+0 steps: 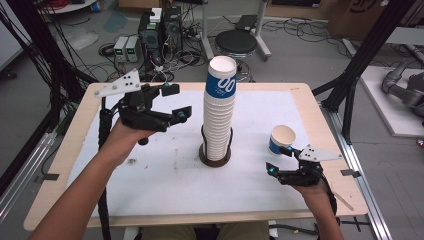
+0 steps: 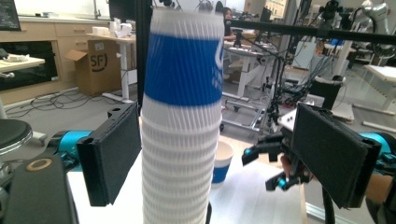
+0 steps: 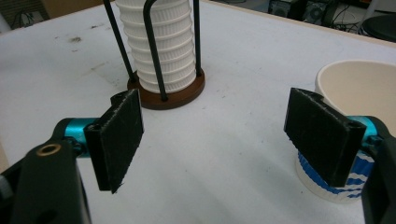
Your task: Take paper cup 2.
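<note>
While the left gripper [image 1: 176, 102] hangs with its jaws spread wide, the tall stack of paper cups [image 1: 219, 107] rises between its pads [image 2: 112, 154], touching neither, seated in a wire holder [image 3: 163, 88] on the white table [image 1: 150, 175]. Across from it the right gripper [image 1: 280, 160] is likewise wide open and empty, a single blue-and-white cup [image 1: 282, 139] standing just beside its outer jaw

A pale wooden bench [image 1: 310, 107] is seen, covered by a scuffed white sheet [image 1: 165, 175]. At centre stands a round brown wire-framed holder [image 1: 215, 156]; a single blue-and-white paper cup [image 1: 281, 139] is set right.
</note>
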